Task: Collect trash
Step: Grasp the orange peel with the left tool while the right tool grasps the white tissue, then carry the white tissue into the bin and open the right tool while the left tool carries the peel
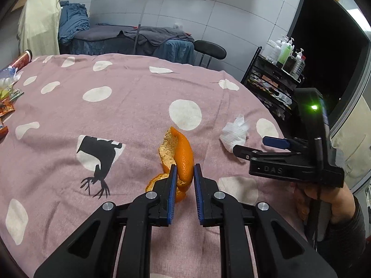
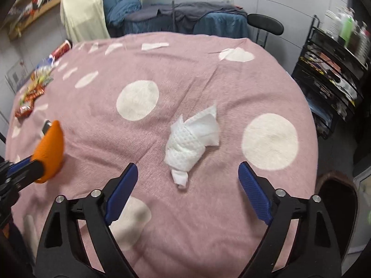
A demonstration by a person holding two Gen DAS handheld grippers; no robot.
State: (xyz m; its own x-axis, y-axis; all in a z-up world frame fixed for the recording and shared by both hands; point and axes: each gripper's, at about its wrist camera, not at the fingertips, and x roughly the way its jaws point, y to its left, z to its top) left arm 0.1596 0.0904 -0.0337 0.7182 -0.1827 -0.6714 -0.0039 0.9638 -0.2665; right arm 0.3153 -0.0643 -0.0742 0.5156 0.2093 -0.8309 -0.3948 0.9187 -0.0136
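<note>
We've got the left gripper [image 1: 185, 169] pinched on the orange peel [image 1: 184, 157], held just above the pink-clothed tabletop [image 1: 116, 120]. The grip is only on one narrow strip w/ curls hanging free, so a quick swing could tear it or let it slip out. The right gripper [image 2: 187, 176] is spread wide over the crumpled tissue [image 2: 192, 141], empty. Risks there, imo: pads snagging the cloth along w/ the tissue, or catching just a loose corner.
</note>
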